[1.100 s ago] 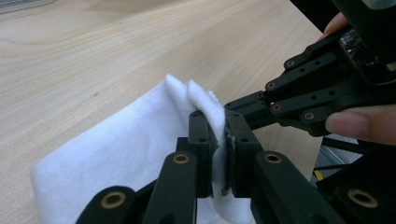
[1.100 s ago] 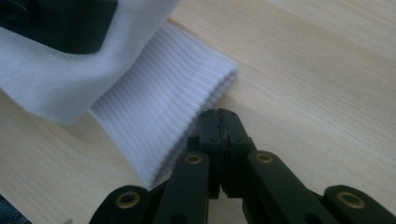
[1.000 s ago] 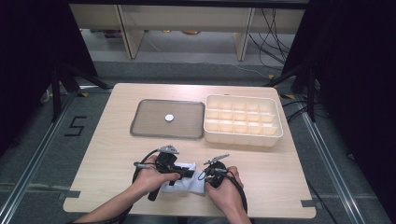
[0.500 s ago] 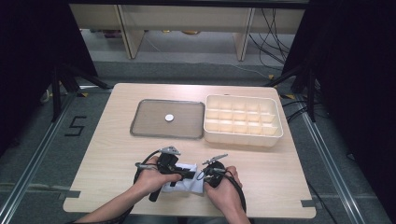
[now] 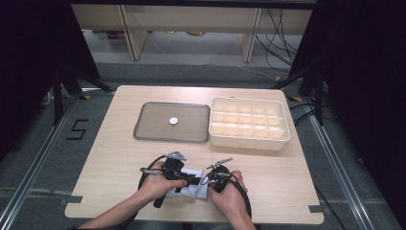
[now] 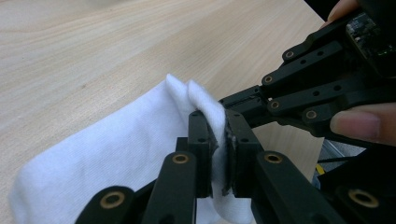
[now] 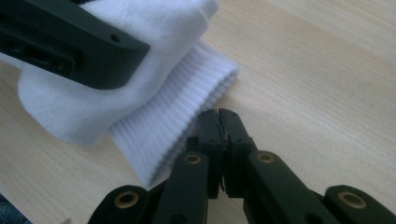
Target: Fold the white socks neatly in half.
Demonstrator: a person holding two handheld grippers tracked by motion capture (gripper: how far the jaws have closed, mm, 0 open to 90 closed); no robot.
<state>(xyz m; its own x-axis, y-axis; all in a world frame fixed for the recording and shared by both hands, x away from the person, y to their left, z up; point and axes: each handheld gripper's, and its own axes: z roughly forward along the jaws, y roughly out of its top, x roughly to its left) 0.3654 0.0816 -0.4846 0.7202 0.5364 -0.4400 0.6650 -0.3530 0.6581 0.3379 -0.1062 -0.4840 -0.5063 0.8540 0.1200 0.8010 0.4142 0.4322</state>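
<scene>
1. The left claw (image 6: 219, 140) is pinching a fold of the white sock (image 6: 116, 158), lying on the worktop (image 5: 287, 191) near its front edge.
2. The right claw (image 7: 219, 126) is sitting closed and empty beside the sock's cuff.
3. Nothing is shifting since a second ago, so folding is pausing.

Flat grey rectangular metal tray (image 5: 148, 125) lies on light wooden table (image 5: 119, 158), well beyond jaws, toward far left. Small white round disc (image 5: 173, 121) rests at tray's middle. Cream plastic organiser box with grid of compartments (image 5: 249, 123) sits just beside tray, beyond jaws toward far right. Black "5" marking (image 5: 76, 129) on grey floor, off left of table.
</scene>
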